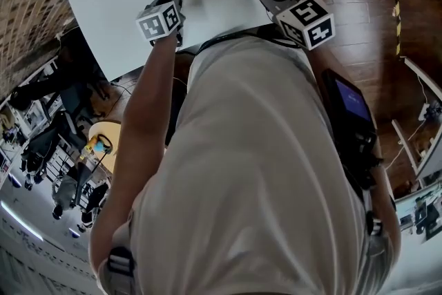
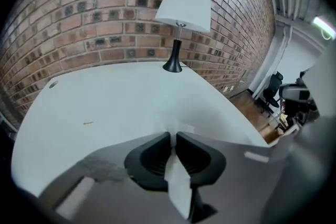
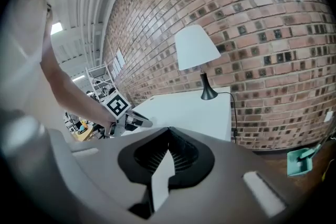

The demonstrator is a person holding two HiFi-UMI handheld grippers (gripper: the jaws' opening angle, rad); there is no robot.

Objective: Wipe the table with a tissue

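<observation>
Left gripper view: my left gripper (image 2: 173, 135) is clamped on the tissue (image 2: 176, 126), a white tuft poking past its tips above the near part of the table (image 2: 105, 97); whether the tissue touches the top I cannot tell; a small brown speck (image 2: 88, 123) lies further out, and a lamp (image 2: 182, 8) stands at the far edge; my right gripper (image 3: 168, 132) is closed on nothing, by the table's edge; I judge the wiping far from finished, with most of the top left to cover.
</observation>
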